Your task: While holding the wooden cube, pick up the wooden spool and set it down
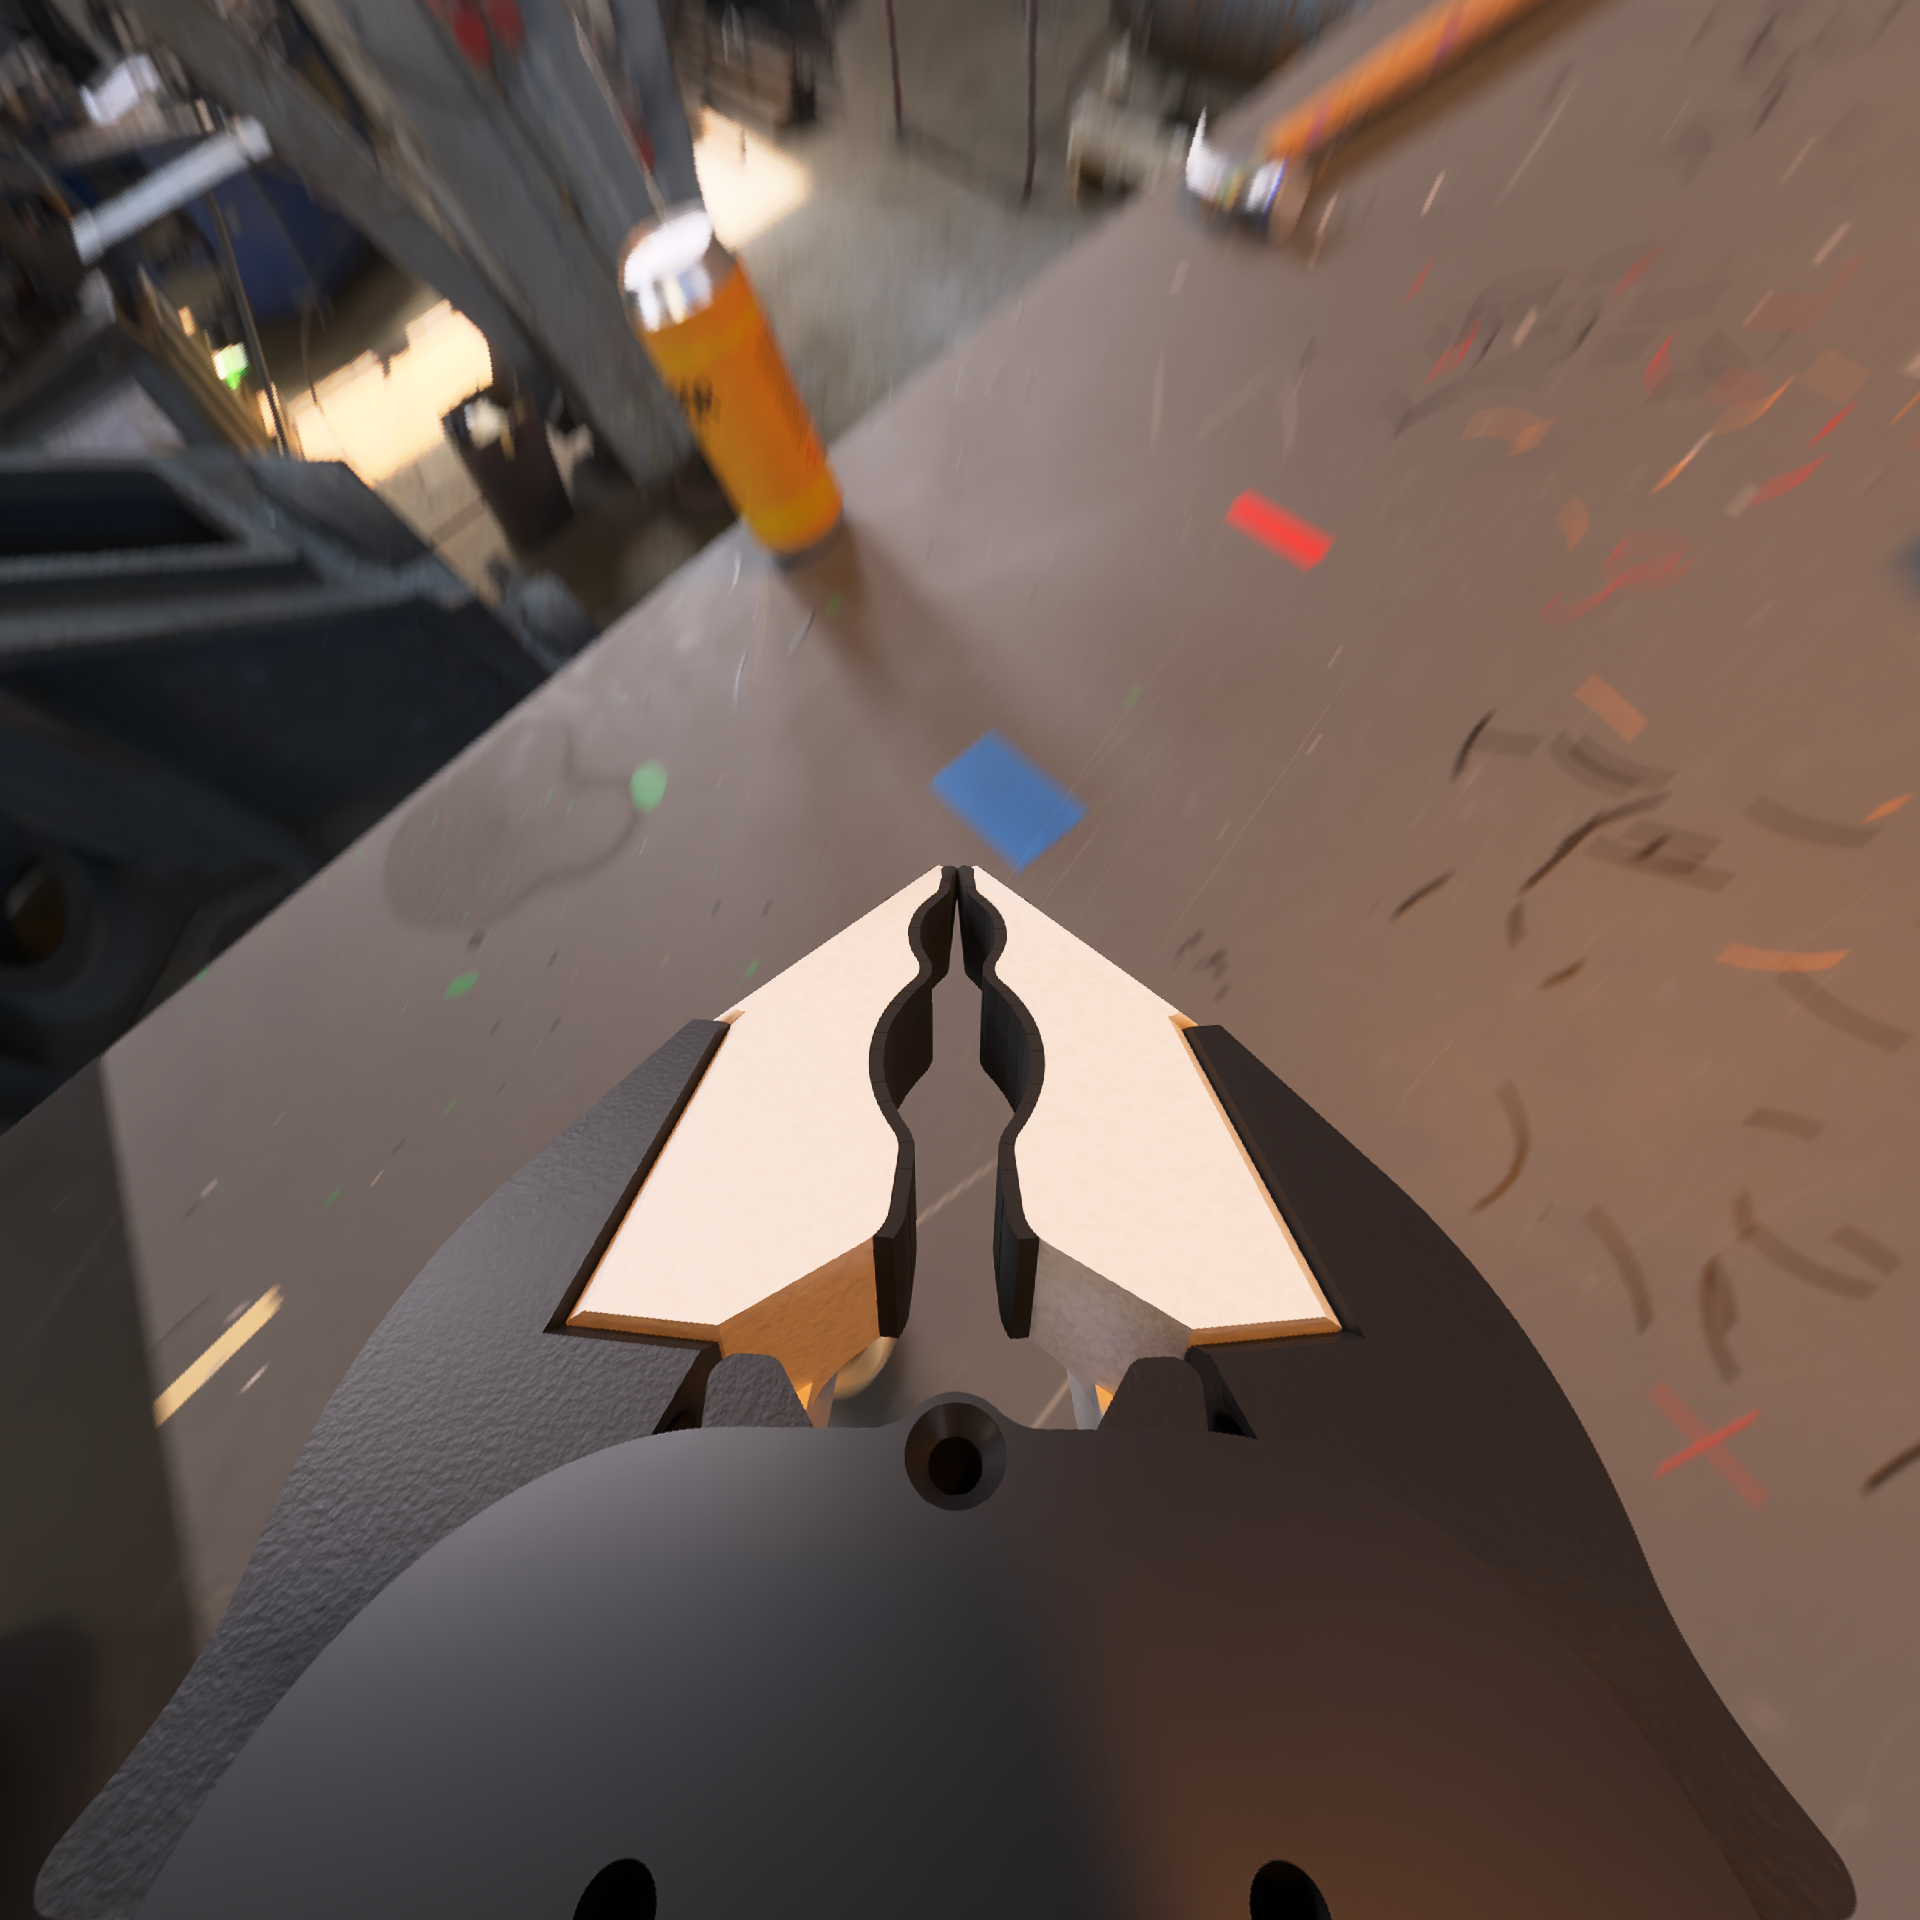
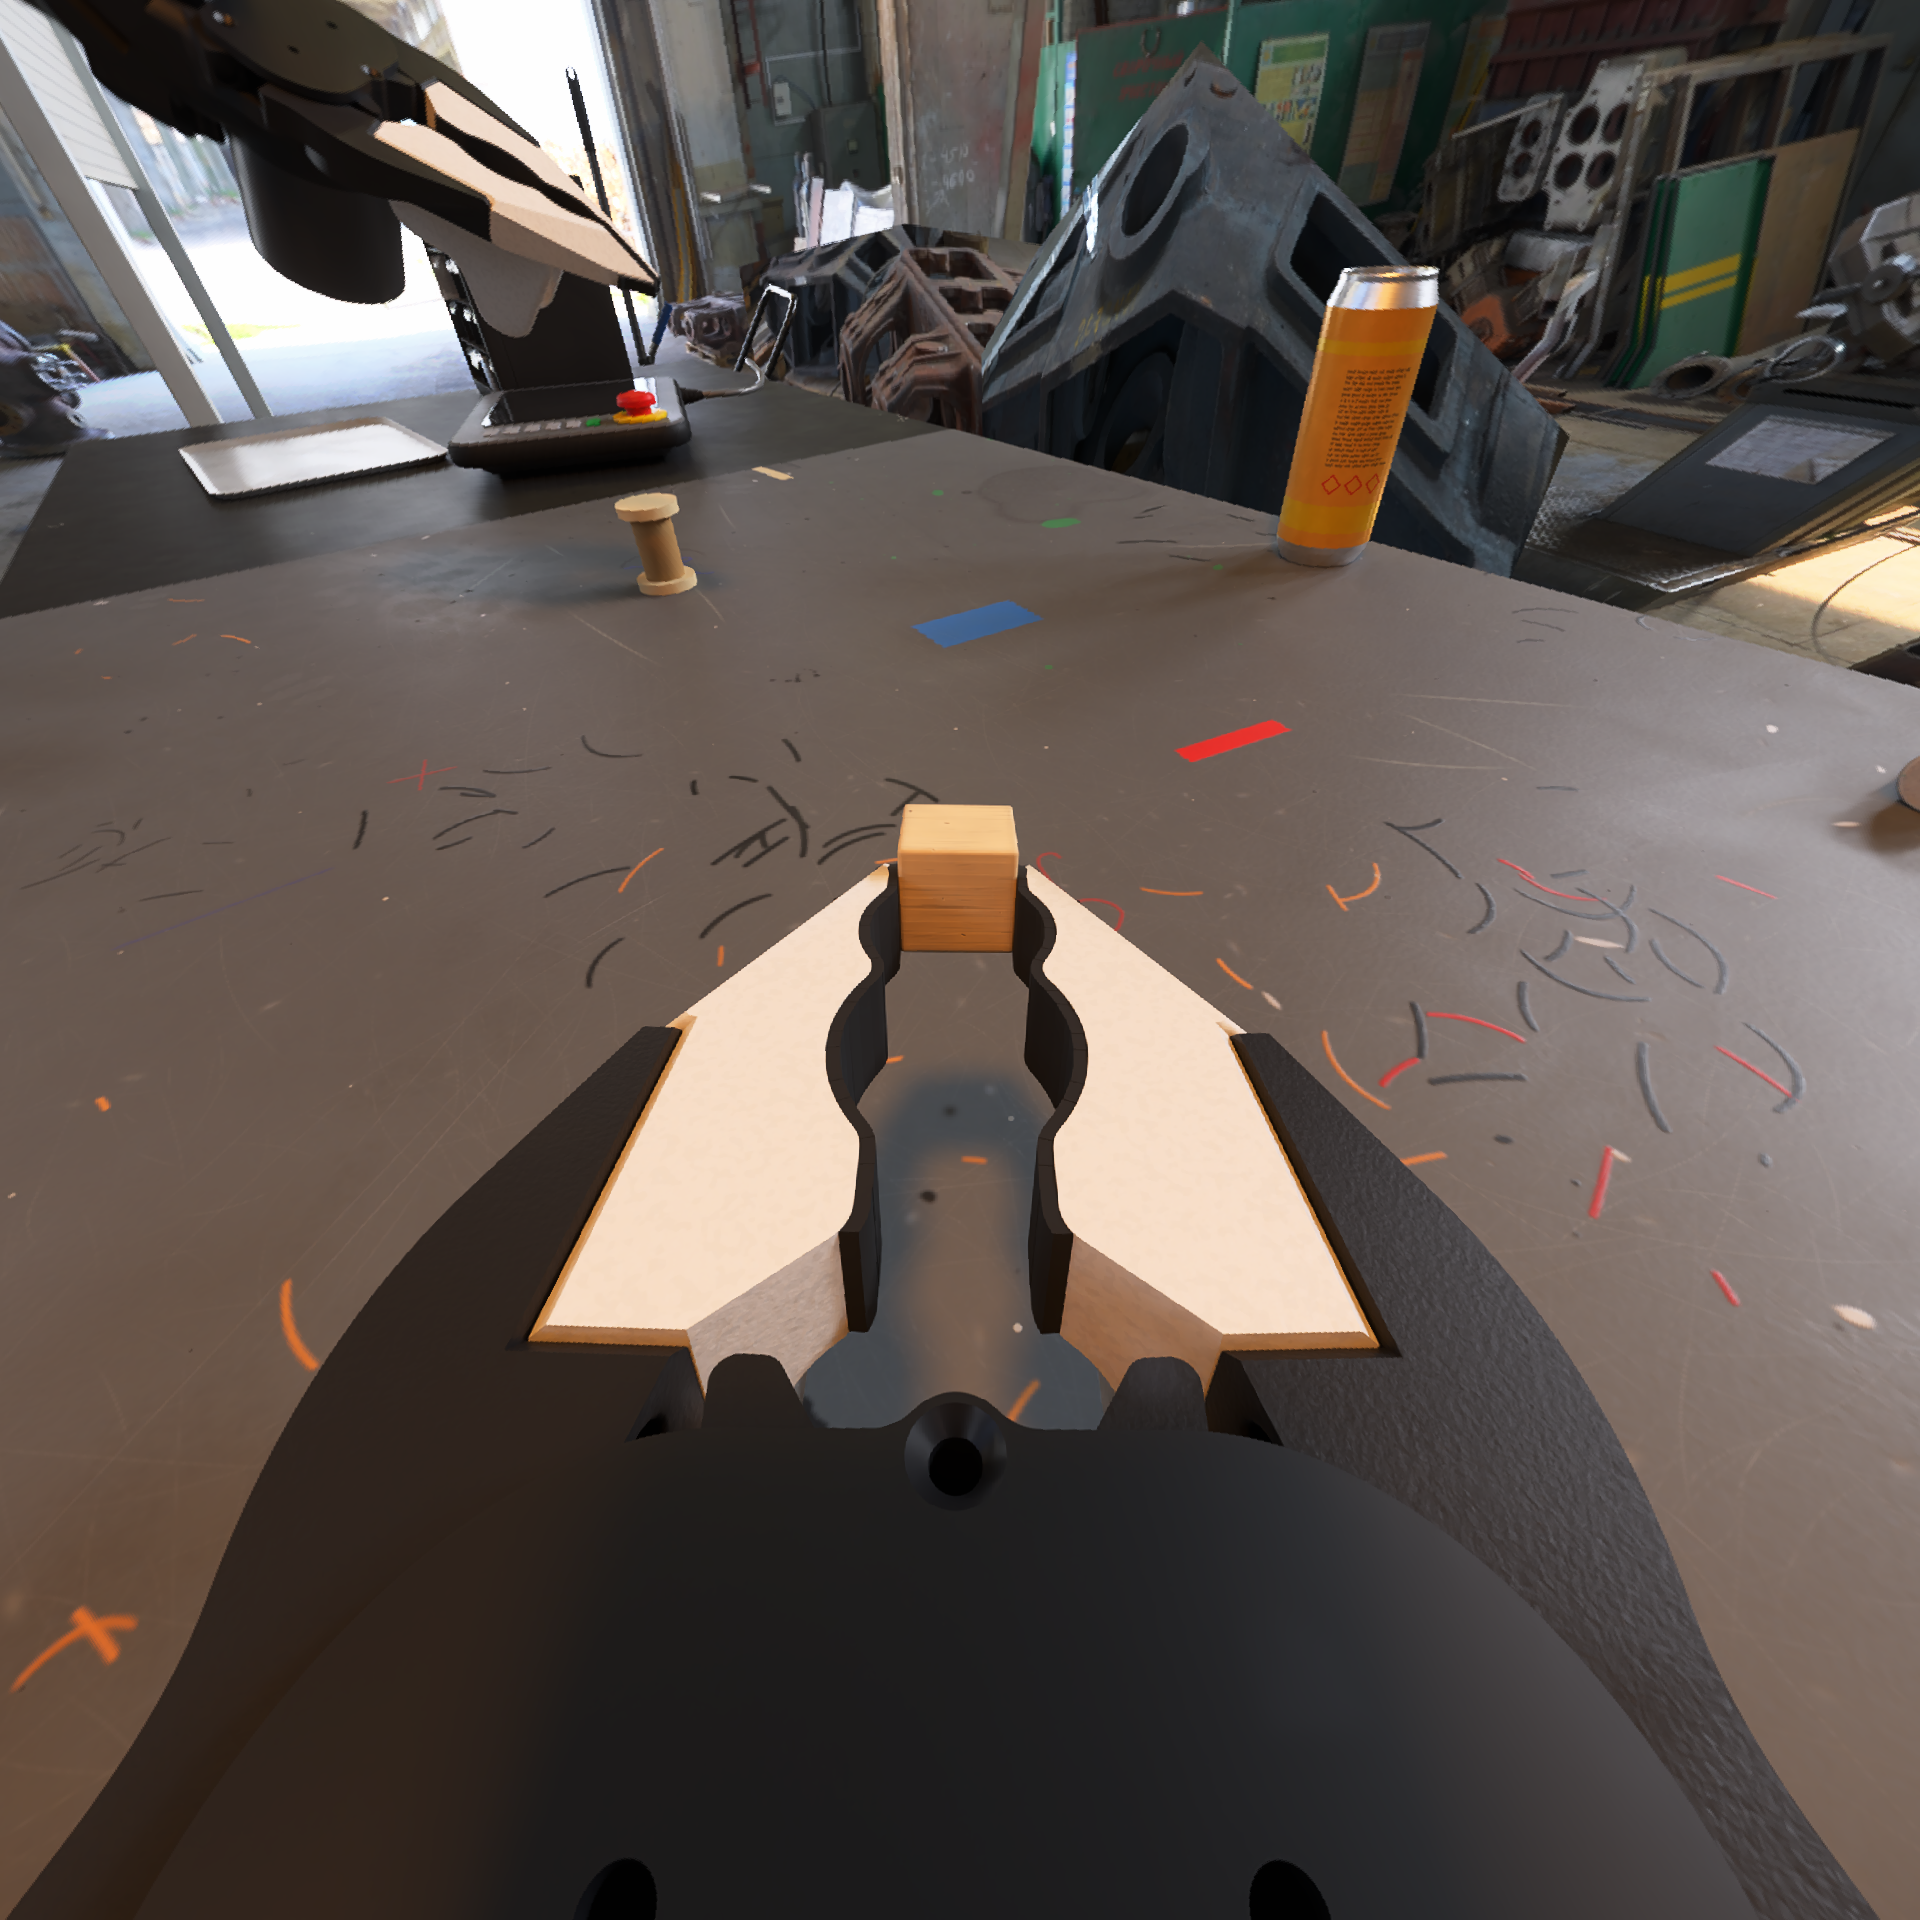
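My right gripper (image 2: 956, 883) is shut on a small wooden cube (image 2: 956, 878), which sits between its fingertips a little above the table. The wooden spool (image 2: 655, 543) stands upright on the table at the far left of the right wrist view. My left gripper (image 1: 956, 871) is shut and empty, its tips touching, above the table. The left gripper also shows in the right wrist view (image 2: 634, 272) at the top left, hovering high above and behind the spool. The spool does not show in the left wrist view.
An orange can (image 2: 1351, 416) stands near the far edge; it also shows in the left wrist view (image 1: 732, 384). Blue (image 2: 977, 621) and red (image 2: 1231, 740) tape marks lie on the grey table (image 2: 416, 1039). A control pendant (image 2: 571, 421) and a white tray (image 2: 312, 452) sit at the far left.
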Action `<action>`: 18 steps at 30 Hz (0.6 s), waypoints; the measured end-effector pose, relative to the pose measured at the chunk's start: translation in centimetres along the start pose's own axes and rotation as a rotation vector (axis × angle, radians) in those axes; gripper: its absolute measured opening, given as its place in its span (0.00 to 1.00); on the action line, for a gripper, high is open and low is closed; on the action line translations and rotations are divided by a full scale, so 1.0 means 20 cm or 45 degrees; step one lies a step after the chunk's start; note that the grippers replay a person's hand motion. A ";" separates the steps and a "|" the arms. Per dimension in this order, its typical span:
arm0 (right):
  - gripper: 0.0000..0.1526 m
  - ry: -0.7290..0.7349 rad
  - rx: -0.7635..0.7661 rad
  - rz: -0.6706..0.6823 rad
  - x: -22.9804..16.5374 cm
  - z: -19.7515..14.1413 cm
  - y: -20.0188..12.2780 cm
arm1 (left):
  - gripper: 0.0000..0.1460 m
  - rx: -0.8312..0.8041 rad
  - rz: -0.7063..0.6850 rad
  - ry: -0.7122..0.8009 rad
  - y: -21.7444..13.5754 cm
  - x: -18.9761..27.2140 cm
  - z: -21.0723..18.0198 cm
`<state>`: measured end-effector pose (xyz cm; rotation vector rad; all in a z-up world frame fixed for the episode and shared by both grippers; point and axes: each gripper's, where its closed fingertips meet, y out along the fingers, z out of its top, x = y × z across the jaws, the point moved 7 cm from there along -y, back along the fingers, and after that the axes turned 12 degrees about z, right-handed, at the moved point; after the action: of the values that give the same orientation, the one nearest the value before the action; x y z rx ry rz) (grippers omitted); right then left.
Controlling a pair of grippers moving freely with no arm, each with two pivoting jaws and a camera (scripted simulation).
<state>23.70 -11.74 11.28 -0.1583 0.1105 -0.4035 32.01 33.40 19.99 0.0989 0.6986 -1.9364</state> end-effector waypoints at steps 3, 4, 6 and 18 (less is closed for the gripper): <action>0.13 0.001 -0.010 -0.001 0.00 -0.01 0.00 | 0.04 -0.289 0.022 0.146 0.04 -0.12 -0.10; 0.13 0.003 -0.014 -0.001 0.00 -0.01 0.00 | 0.06 -0.398 0.014 0.206 0.05 -0.15 -0.14; 0.13 0.004 -0.023 -0.002 0.00 -0.01 0.00 | 0.11 -0.588 -0.001 0.299 0.09 -0.19 -0.21; 0.13 0.007 -0.045 0.007 0.00 -0.03 0.00 | 0.25 -1.182 -0.218 0.588 0.20 -0.28 -0.42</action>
<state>23.69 -11.79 10.75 -0.1914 0.1233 -0.3967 35.97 40.99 13.30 -0.1001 1.8938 -1.5704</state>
